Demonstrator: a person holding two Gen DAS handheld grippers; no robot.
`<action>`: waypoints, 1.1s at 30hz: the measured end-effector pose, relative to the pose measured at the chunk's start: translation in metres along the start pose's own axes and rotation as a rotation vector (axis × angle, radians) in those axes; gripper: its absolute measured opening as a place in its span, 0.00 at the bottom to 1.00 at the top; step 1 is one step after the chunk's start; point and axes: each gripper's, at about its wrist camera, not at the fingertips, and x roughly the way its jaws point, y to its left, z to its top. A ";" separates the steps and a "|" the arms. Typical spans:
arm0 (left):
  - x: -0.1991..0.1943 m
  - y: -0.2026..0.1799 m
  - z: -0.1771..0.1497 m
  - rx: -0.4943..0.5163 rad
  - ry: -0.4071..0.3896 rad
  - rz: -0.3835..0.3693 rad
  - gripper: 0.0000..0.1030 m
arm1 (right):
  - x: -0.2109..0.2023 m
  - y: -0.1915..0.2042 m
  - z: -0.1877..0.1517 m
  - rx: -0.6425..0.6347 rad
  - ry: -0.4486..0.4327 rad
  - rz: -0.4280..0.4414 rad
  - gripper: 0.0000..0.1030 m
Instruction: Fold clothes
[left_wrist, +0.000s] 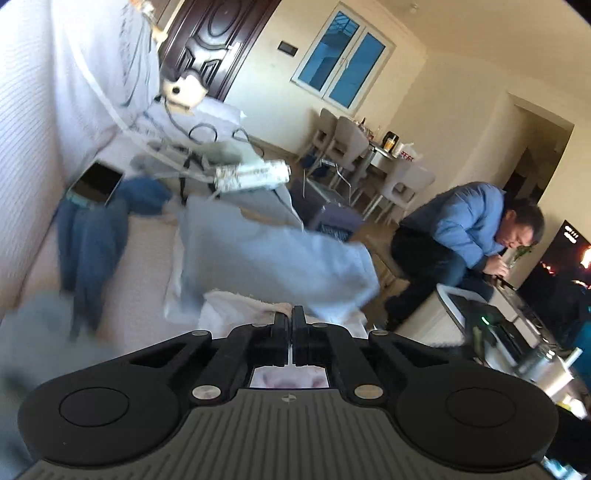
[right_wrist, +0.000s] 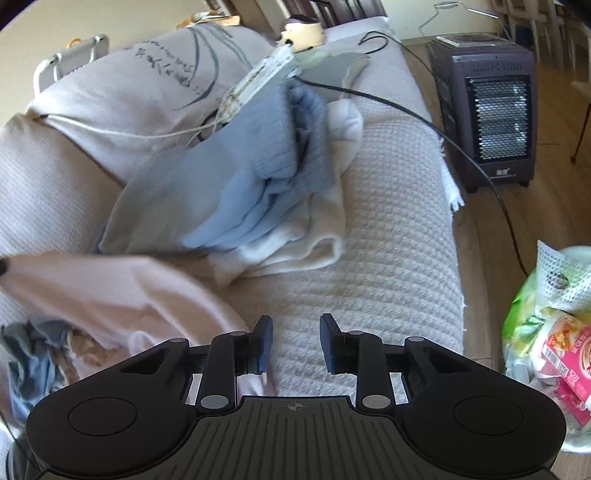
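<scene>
My left gripper (left_wrist: 291, 319) is shut, with the edge of a pale pink garment (left_wrist: 258, 306) pinched at its fingertips; more of that cloth shows beneath the jaws. In the right wrist view the pale pink garment (right_wrist: 122, 291) is stretched towards the left edge, above the sofa seat (right_wrist: 388, 258). My right gripper (right_wrist: 295, 332) is open just over the seat with nothing between its fingers; its left finger (right_wrist: 264, 343) is beside the garment's white edge. A pile of light blue clothes (right_wrist: 255, 184) lies on a white garment (right_wrist: 314, 236) farther back.
Blue jeans (left_wrist: 88, 243) and a tablet (left_wrist: 98, 182) lie on the sofa at left. A printed cushion (right_wrist: 147, 74), a power strip (right_wrist: 258, 85) and cables sit behind the pile. A heater (right_wrist: 484, 122) stands on the floor; bags (right_wrist: 550, 317) at right. A person (left_wrist: 465, 229) sits nearby.
</scene>
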 end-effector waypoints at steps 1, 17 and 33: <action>-0.009 0.000 -0.013 -0.012 0.024 0.010 0.01 | 0.001 0.002 -0.002 -0.001 0.011 0.020 0.28; -0.020 0.004 -0.137 -0.153 0.331 0.018 0.01 | 0.030 0.082 0.019 -0.232 0.065 -0.075 0.28; -0.017 0.027 -0.151 -0.154 0.349 0.109 0.01 | -0.006 0.096 -0.053 -0.422 0.403 -0.085 0.28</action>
